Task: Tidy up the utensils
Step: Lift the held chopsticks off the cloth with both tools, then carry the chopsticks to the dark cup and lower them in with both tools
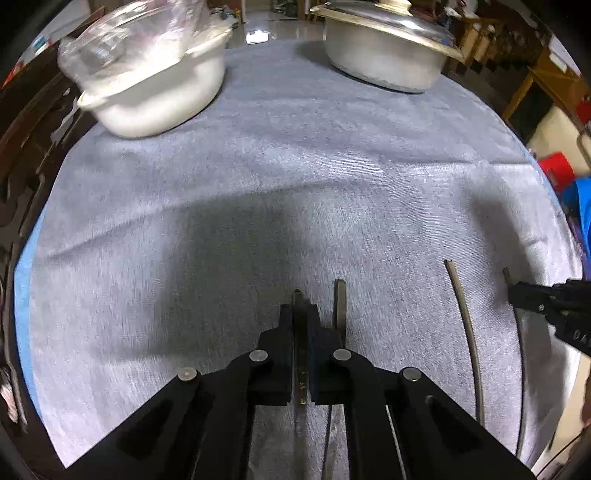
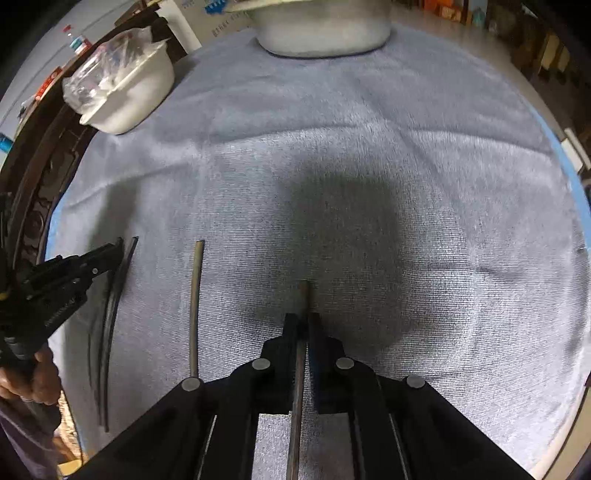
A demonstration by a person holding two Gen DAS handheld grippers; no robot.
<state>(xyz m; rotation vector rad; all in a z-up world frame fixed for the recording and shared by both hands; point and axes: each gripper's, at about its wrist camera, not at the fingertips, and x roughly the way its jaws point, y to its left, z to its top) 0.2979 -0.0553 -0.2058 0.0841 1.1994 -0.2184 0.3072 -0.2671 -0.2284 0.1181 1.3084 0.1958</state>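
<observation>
Utensils — left gripper [image 1: 300, 314] pinches one handle [image 1: 298, 297], right gripper [image 2: 302, 321] another [image 2: 303, 291]; no legible writing.

Grey-blue ribbed cloth [image 1: 295, 166], white pot [image 1: 159, 99], silvery lidded pot [image 1: 384, 62], black tools, dull metal utensils.

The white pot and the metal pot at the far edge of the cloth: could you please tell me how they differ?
The white pot is white with a crumpled clear plastic bag on top; the metal pot is dull grey under a shiny metal lid. In the left wrist view the white pot stands far left, the metal pot far right. Both rest on the grey cloth, beyond the utensils.
</observation>
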